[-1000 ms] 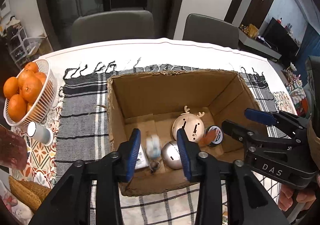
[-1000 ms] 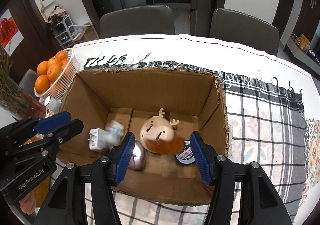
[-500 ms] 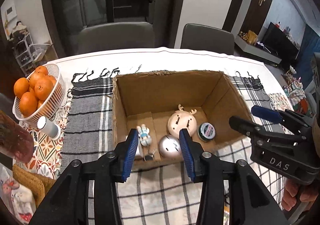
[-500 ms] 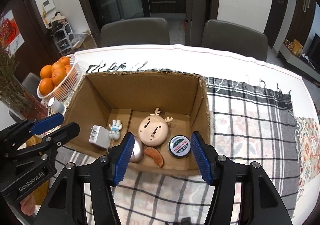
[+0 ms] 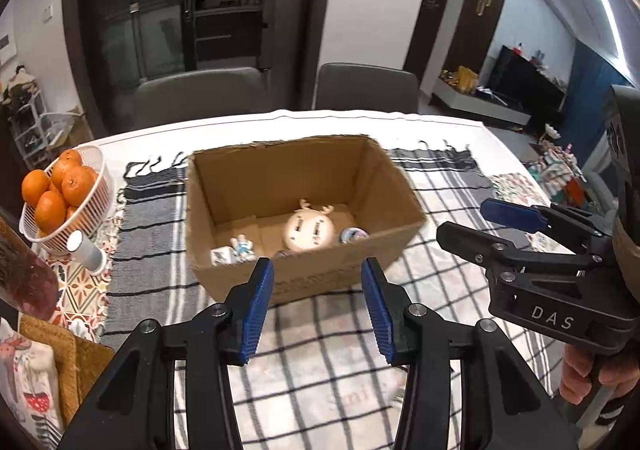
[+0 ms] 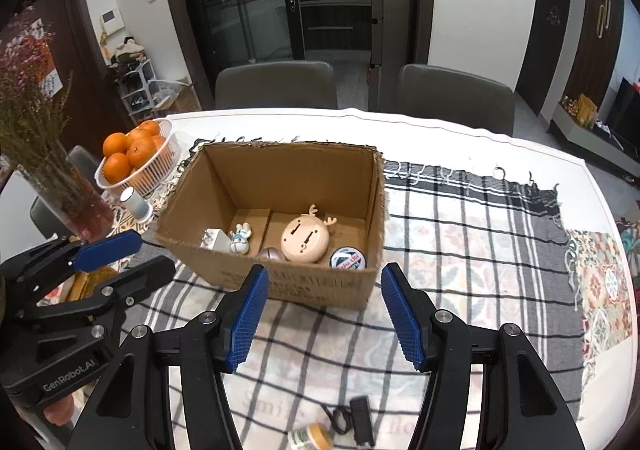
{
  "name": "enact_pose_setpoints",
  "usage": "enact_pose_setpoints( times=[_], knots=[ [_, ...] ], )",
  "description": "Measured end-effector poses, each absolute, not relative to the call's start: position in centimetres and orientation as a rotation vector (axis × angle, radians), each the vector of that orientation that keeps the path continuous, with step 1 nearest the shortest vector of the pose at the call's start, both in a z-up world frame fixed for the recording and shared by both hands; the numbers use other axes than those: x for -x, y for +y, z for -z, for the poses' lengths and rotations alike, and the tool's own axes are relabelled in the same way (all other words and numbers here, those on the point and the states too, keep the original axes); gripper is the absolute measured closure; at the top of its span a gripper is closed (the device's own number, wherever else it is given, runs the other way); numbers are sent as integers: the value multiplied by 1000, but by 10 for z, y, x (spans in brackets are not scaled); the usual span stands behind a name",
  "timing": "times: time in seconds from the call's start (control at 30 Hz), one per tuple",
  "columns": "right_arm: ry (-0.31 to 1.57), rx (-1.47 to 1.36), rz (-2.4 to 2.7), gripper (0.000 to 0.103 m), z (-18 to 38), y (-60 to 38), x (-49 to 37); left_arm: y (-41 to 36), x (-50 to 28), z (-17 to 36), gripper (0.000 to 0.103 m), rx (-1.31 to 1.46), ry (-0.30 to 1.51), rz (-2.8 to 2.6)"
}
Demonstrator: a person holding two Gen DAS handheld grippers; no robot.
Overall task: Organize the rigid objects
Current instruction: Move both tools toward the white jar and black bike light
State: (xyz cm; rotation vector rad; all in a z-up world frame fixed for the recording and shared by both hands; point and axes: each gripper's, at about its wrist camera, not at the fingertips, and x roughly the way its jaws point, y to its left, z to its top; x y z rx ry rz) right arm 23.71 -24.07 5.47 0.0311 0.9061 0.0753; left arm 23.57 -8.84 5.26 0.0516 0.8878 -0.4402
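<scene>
The table (image 6: 460, 138) carries one cardboard box (image 6: 276, 186) on a checked cloth (image 6: 460, 234), and inside lie five visible pieces: one deer-faced toy (image 6: 306, 238), one round tin (image 6: 346, 259), one metal ball (image 6: 270, 253), one white charger (image 6: 212, 239) and one small figurine (image 6: 240, 240). Both the left gripper (image 5: 316, 302) and right gripper (image 6: 322, 314) hover short of the box, fingers wide apart, holding nothing. The step looks like fetching another item; one small bottle (image 6: 310, 437) and one black gadget (image 6: 362, 424) wait near the right gripper, calling for a reach down.

Brown cardboard box (image 6: 280, 186) on a black-and-white checked cloth (image 6: 460, 250); beige reindeer toy (image 6: 306, 238) inside; oranges (image 6: 128, 154) in a white basket (image 6: 160, 166) far left; blue gripper pads (image 6: 246, 320)
</scene>
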Motion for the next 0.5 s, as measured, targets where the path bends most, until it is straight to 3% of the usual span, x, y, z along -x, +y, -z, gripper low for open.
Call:
enact_pose_setpoints(
  times=[0.5],
  knots=[
    [917, -8, -55, 43, -42, -266, -174, -127, -177, -37, 56, -176, 878, 541]
  ],
)
